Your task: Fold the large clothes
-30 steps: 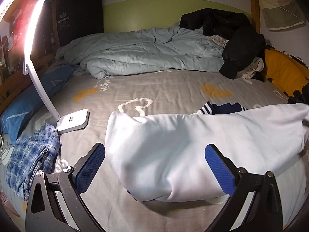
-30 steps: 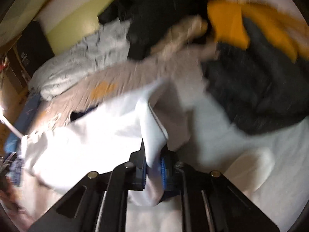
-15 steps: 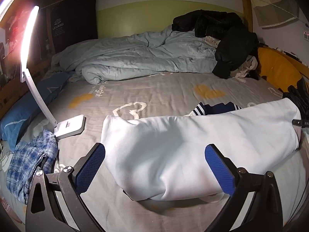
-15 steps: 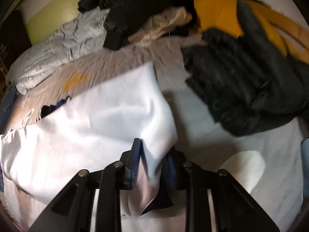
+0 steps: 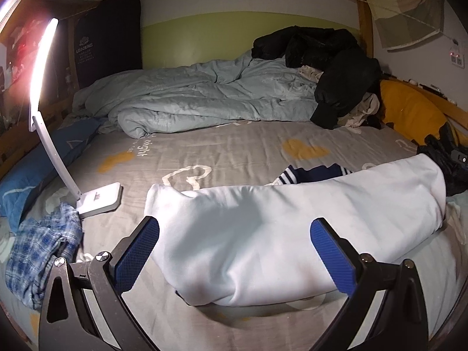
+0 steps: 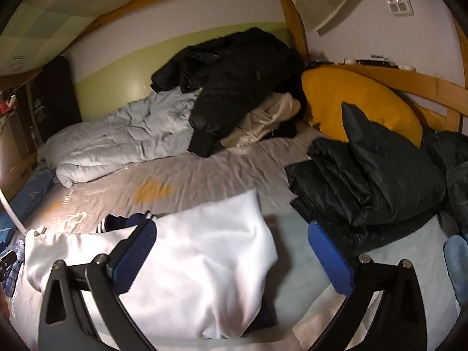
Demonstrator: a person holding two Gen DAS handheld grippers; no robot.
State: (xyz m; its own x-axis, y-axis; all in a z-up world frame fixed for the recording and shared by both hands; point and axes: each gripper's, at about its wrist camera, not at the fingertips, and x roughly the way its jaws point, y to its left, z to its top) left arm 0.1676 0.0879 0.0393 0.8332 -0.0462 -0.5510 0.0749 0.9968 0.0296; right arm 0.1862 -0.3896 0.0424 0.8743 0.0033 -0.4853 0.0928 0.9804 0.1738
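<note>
Left gripper (image 5: pixel 234 251): jaws wide, empty | right gripper (image 6: pixel 231 257): jaws opening, empty | white garment (image 5: pixel 292 234) folded on bed (image 5: pixel 234 152) | risk: loose, possibly bulky fold springs apart.

Wooden bed frame (image 6: pixel 433 84), green-and-white wall (image 5: pixel 204 38), grey patterned sheet (image 5: pixel 234 152), lit white desk lamp (image 5: pixel 44 93), dim room

We see a bed (image 5: pixel 234 152) with a grey sheet. On it lie a white top (image 5: pixel 292 228), a lit lamp (image 5: pixel 99 199), a check shirt (image 5: pixel 44 242), a pale blue quilt (image 5: pixel 204 102), black coats (image 5: pixel 336 67) and a yellow pillow (image 5: pixel 409 111).
</note>
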